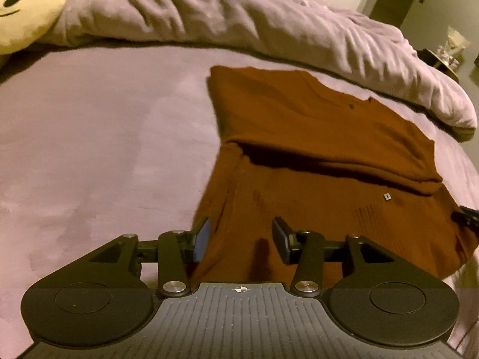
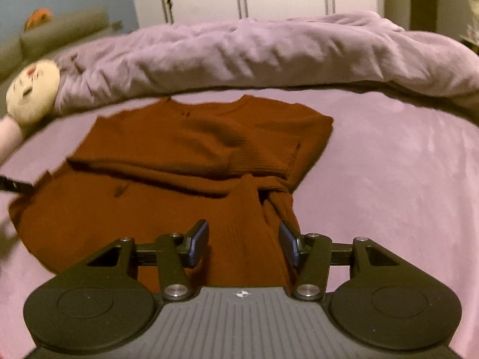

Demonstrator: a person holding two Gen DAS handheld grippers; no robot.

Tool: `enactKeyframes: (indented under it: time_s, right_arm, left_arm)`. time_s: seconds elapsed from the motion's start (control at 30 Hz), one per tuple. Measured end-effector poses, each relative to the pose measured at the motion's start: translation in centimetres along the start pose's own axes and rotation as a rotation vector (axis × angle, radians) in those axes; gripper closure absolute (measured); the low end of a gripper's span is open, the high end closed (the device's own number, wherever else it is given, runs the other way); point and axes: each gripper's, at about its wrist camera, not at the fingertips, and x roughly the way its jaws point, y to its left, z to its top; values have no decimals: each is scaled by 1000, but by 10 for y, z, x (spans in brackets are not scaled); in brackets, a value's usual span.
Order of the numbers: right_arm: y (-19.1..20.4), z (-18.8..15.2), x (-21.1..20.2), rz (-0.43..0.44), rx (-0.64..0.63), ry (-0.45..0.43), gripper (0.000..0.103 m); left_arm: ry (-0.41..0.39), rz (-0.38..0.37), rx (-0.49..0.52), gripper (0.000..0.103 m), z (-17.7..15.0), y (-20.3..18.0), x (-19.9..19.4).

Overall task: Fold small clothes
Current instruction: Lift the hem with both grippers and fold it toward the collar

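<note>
Both jaws of the left hand-held gripper (image 1: 241, 240) stand partly apart, with the near hem of the rust-brown sweater (image 1: 314, 149) lying in the gap; neither blue pad presses the cloth, so nothing is clamped. The right hand-held gripper (image 2: 244, 243) matches it: its jaws stand partly apart over a raised ridge of knit at the sweater's (image 2: 191, 161) other lower corner, with the pads clear of the fabric on either side.

That sweater lies flat on the purple bed sheet (image 1: 104, 149), with its sleeves already crossed over the chest and the neckline pointing toward the rumpled duvet (image 1: 224, 18) at the far side. A cream plush toy (image 2: 33, 89) sits beside the duvet, well away from the work.

Judging by this layout, the step in hand is gripping the hem at both corners to bring the bottom half up over the folded sleeves. To do it well, each gripper should bite all the layers at its corner, not just the top one, and close firmly before lifting. Both hands should then rise and travel together toward the collar, keeping the hem taut and level so the sleeves stay tucked and the fold lands square.
</note>
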Motion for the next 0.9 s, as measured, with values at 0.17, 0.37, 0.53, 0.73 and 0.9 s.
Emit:
enactKeyframes:
  time_s: [0.17, 0.37, 0.53, 0.73, 0.9]
  right_arm:
    - [2, 6, 15, 6, -42, 19, 81]
    - [7, 6, 25, -10, -96, 49, 90]
    - [5, 11, 32, -10, -82, 61, 85]
    - [2, 17, 40, 11, -56, 82, 77]
    - [5, 14, 37, 26, -57, 63, 96]
  left_arm:
    - [38, 13, 93, 81, 2, -14, 11]
    - [50, 60, 113, 72, 5, -14, 19]
    - [73, -8, 123, 40, 7, -16, 21]
    - [102, 2, 147, 54, 6, -22, 32]
    - [91, -2, 134, 89, 8, -20, 28]
